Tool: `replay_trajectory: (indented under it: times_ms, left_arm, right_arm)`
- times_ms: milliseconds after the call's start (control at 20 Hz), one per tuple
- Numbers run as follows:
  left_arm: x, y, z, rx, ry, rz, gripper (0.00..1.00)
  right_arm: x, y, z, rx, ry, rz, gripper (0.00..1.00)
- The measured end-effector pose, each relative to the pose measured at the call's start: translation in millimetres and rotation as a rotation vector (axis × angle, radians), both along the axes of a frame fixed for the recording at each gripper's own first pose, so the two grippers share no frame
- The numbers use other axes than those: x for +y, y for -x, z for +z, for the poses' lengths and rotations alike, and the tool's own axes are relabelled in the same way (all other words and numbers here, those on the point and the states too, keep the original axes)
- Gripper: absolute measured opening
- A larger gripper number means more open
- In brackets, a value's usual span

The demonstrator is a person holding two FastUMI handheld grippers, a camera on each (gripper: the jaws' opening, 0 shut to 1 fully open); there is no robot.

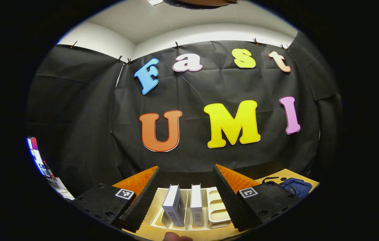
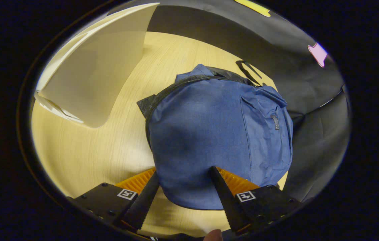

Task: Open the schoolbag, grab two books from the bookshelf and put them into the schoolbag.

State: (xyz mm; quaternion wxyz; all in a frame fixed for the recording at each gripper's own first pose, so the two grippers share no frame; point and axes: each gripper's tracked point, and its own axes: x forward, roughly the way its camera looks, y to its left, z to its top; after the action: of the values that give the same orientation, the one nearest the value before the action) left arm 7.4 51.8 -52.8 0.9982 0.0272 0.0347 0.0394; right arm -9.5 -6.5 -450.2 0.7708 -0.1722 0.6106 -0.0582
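Two white books [image 1: 184,204] stand upright, side by side, in a white slotted bookshelf rack [image 1: 216,209] on the wooden table. My left gripper [image 1: 186,168] is open, hovering just in front of them, and both books show between its fingers. The blue schoolbag [image 2: 216,134] lies flat on the table, with a dark zipper [image 2: 182,83] along its far left edge. My right gripper [image 2: 184,171] is open above the bag's near edge, which sits between its fingers untouched. In the left gripper view the schoolbag [image 1: 296,186] lies to the right of the rack.
A white upright panel [image 2: 99,67] stands on the table left of the bag. Bare wooden table [image 2: 102,150] lies between panel and bag. Black strap loops [image 2: 248,72] lie behind the bag. The black cloth wall closes the back.
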Motion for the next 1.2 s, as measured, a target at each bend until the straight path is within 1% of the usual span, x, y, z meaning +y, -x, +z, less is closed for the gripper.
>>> replay_trajectory:
  times_ms: [50, 100, 150, 200, 250, 300, 400, 450, 500, 550, 650, 700, 750, 900, 1200]
  left_arm:
    - [-0.8, -0.8, -0.1, 0.001, 0.000, -0.002, 0.97]
    - [-2.1, -1.7, -0.8, 0.001, -0.001, -0.006, 0.97]
    - [-3.7, -2.1, -0.5, 0.002, -0.002, -0.011, 0.97]
    - [-4.2, -2.4, 0.6, 0.000, -0.001, -0.014, 0.97]
    - [-4.9, -2.7, 0.6, 0.001, 0.000, -0.017, 0.97]
    - [-5.3, -3.3, -1.0, 0.003, 0.000, -0.018, 0.97]
    - [-6.6, -2.4, -1.4, 0.004, 0.004, -0.022, 0.97]
    - [-7.5, -3.3, -0.5, 0.004, 0.006, -0.024, 0.97]
    - [-8.0, -3.6, 0.2, 0.002, 0.008, -0.026, 0.97]
    - [-8.5, -2.9, 0.0, 0.001, 0.011, -0.027, 0.97]
    - [-9.3, -3.0, -2.7, 0.009, 0.016, -0.029, 0.97]
    - [-9.9, -2.4, -3.9, 0.013, 0.021, -0.030, 0.97]
    - [-11.2, -2.2, -4.7, 0.017, 0.025, -0.032, 0.97]
    - [-14.0, -2.3, -6.9, 0.027, 0.038, -0.041, 0.97]
    - [-26.8, -4.7, -11.3, 0.047, 0.054, -0.066, 0.97]
  right_arm:
    - [1.1, 1.7, 0.2, 0.010, -0.003, 0.002, 0.90]
    - [3.0, 4.1, 1.3, 0.015, -0.010, 0.003, 0.92]
    - [4.7, 2.7, 1.7, 0.015, -0.016, 0.002, 0.82]
    - [8.0, 3.3, 2.2, 0.016, -0.025, 0.005, 0.80]
    - [9.7, 3.7, 4.0, 0.016, -0.036, 0.004, 0.69]
    - [11.8, 5.1, 7.3, 0.015, -0.045, 0.003, 0.62]
    - [13.5, 6.2, 14.5, 0.016, -0.066, -0.006, 0.39]
    - [13.4, 5.4, 16.4, 0.010, -0.077, -0.016, 0.22]
    - [13.3, 5.4, 16.1, 0.016, -0.091, -0.017, 0.16]
    - [9.4, 6.1, 18.0, 0.020, -0.097, -0.023, 0.16]
    - [11.3, 6.1, 19.5, 0.022, -0.137, -0.036, 0.03]
    - [10.4, 6.6, 21.7, 0.024, -0.155, -0.041, 0.03]
    - [11.0, 5.6, 24.5, 0.020, -0.178, -0.051, 0.00]
    - [10.1, 3.6, 39.7, 0.014, -0.239, -0.059, 0.00]
    - [-2.8, -1.2, 90.0, -0.027, -0.291, -0.033, 0.00]
